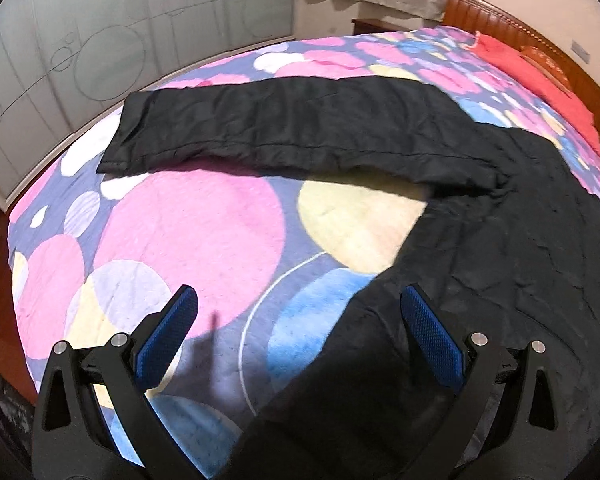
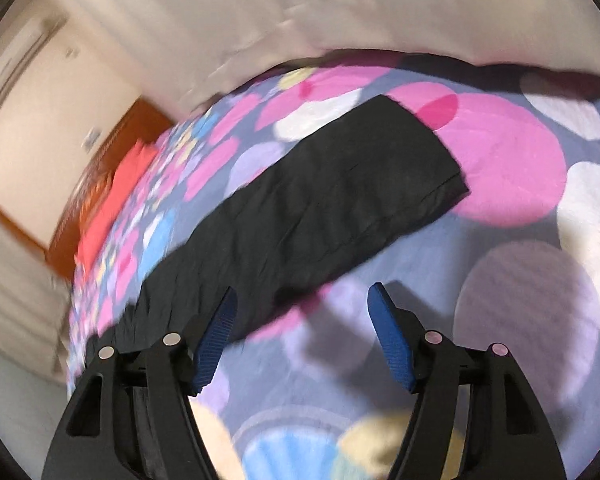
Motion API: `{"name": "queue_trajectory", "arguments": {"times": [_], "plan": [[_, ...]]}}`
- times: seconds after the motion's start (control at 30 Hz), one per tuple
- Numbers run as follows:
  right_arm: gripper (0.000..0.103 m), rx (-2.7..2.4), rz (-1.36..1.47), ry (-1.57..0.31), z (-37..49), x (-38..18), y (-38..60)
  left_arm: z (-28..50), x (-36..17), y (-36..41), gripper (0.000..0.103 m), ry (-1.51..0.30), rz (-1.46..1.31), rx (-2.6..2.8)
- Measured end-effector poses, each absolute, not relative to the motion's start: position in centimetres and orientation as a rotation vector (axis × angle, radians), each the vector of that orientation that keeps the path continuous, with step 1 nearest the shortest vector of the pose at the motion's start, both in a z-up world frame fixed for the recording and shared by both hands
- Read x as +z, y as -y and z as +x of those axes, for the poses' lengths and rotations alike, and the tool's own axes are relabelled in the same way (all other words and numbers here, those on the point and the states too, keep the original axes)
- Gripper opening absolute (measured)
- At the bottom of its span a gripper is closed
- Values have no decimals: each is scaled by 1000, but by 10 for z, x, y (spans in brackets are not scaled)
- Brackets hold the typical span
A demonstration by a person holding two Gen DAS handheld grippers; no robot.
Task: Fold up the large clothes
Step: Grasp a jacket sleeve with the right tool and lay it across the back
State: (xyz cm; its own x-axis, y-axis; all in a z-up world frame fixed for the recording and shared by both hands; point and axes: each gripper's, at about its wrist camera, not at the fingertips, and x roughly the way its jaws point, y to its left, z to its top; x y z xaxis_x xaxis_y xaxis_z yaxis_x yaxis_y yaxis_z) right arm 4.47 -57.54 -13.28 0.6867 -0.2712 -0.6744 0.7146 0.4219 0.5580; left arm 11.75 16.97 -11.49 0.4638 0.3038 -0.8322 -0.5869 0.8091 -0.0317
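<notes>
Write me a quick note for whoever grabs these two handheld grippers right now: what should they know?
Left gripper: jaws open, empty, hovering over the near leg of the black trousers.
Right gripper: jaws open, empty, above the bedspread beside the far trouser leg.
The trousers lie spread on the bed, legs apart in a V, far leg stretched flat.
Done: laid out, roughly smoothed. No fold visible yet.
Left: probably bring one leg over the other, then fold lengthwise.

black trousers [image 1: 340, 128] | wrinkled, unfolded | flat on bed, legs spread in a V | far leg straight, cuff end squared | near leg angled
</notes>
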Motion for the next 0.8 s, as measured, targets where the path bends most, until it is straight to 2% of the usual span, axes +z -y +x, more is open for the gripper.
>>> {"name": "queue_trajectory", "arguments": {"times": [0.1, 0.2, 0.3, 0.37, 0.43, 0.5, 0.63, 0.8], "plan": [[68, -685, 1015, -473, 43, -143, 595, 120, -122, -171, 101, -956, -323, 578], [78, -676, 1062, -366, 39, -147, 602, 121, -128, -170, 101, -963, -305, 599], [78, -701, 1018, -360, 43, -142, 606, 121, -134, -168, 101, -970, -291, 607], [70, -731, 991, -355, 45, -140, 606, 122, -136, -167, 101, -970, -284, 611], [41, -760, 975, -373, 47, -142, 610, 122, -137, -166, 101, -967, -272, 615], [30, -750, 992, -387, 50, -146, 616, 122, -137, -165, 101, -966, -264, 616], [20, -720, 929, -374, 54, -127, 606, 120, -134, -164, 101, -968, -258, 617], [17, -629, 758, -343, 74, -79, 559, 118, -132, -163, 101, -964, -231, 610]]}}
